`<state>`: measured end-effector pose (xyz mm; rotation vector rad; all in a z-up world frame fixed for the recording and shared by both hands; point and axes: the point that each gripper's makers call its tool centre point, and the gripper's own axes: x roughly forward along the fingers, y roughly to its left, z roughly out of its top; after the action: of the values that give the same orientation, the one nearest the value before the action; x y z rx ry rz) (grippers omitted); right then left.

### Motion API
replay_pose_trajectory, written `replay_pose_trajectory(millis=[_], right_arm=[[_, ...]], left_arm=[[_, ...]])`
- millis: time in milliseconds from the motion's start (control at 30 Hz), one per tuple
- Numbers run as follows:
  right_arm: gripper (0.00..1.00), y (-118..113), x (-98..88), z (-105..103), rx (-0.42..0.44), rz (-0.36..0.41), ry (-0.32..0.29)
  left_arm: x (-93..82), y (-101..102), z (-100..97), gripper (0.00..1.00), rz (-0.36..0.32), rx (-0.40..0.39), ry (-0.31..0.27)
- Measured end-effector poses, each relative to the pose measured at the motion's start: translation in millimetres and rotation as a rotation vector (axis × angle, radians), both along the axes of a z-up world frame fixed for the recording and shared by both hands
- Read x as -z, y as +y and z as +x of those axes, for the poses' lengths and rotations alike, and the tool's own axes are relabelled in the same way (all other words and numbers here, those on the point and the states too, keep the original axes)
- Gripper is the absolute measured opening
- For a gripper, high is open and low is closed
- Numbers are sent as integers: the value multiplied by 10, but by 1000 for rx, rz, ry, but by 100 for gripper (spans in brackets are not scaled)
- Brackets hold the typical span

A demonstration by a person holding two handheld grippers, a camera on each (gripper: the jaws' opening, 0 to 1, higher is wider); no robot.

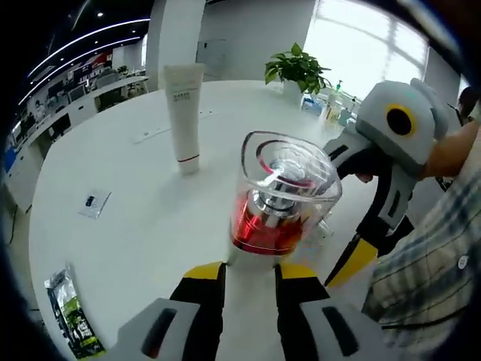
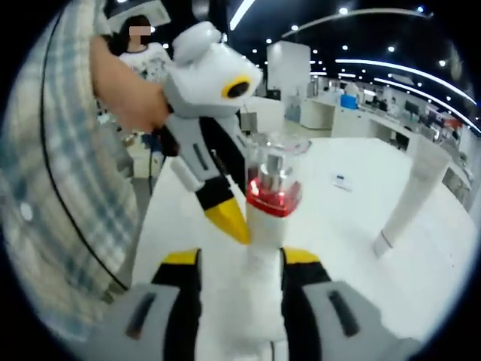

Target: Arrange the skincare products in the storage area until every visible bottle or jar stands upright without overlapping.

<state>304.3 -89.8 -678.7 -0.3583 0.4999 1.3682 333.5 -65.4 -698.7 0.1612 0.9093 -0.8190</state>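
Pinching the white, red-collared clear-capped bottle [image 2: 270, 218] mid-frame with our right gripper [image 2: 234, 259]; left gripper [image 1: 249, 272] spread. We risk tipping it.

A large round white table [image 1: 135, 218] fills the foreground in a big open office. Bright windows [image 1: 361, 37] stand behind a potted plant [image 1: 295, 69] at its far edge. A white pillar [image 1: 174, 34] rises beyond, with rows of desks [image 1: 83, 101] and curved light strips [image 2: 391, 64] on a dark ceiling.

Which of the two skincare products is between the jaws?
The clear-capped bottle with the red band, right at both grippers' jaws; the white tube stands upright, apart, farther back.
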Motion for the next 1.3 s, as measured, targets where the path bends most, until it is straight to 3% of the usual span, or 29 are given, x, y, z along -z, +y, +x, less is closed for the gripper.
replay_pose_trajectory(millis=[33,67,167,267,400,467,600,667,733,867,1067,1167,1300], right_arm=[[25,18,9,-84,-34,-1,15],[23,20,14,-96,-36,-3,16],[32,42,32,-109,-17,-8,19],[34,33,32,-68,7,-4,15],[48,11,-34,175,91,21,-3],[50,25,-98,271,105,45,1],[49,133,-218,378,58,66,-14],[50,187,-238,403,27,62,-24],[50,246,-221,435,6,57,-17],[46,327,-133,461,-34,38,-12],[32,398,-117,458,-82,55,2],[30,387,-113,475,-74,77,49],[29,394,-115,466,-72,79,46]], left_arm=[[-2,20,5,26,1,-3,-1],[-2,31,10,26,2,-4,-1],[-21,55,32,26,-3,-16,-2],[-33,84,43,26,0,-21,-7],[-40,129,32,27,-8,-29,-9],[-48,144,-1,30,-23,-33,-7],[-36,225,-133,34,-27,-42,3],[-37,278,-230,34,-54,-89,46],[-85,323,-291,35,-78,-108,36],[-160,392,-446,35,-93,-130,36],[-242,554,-555,35,-131,-218,29],[-222,619,-589,34,-131,-241,31],[-175,688,-646,34,-122,-264,42]])
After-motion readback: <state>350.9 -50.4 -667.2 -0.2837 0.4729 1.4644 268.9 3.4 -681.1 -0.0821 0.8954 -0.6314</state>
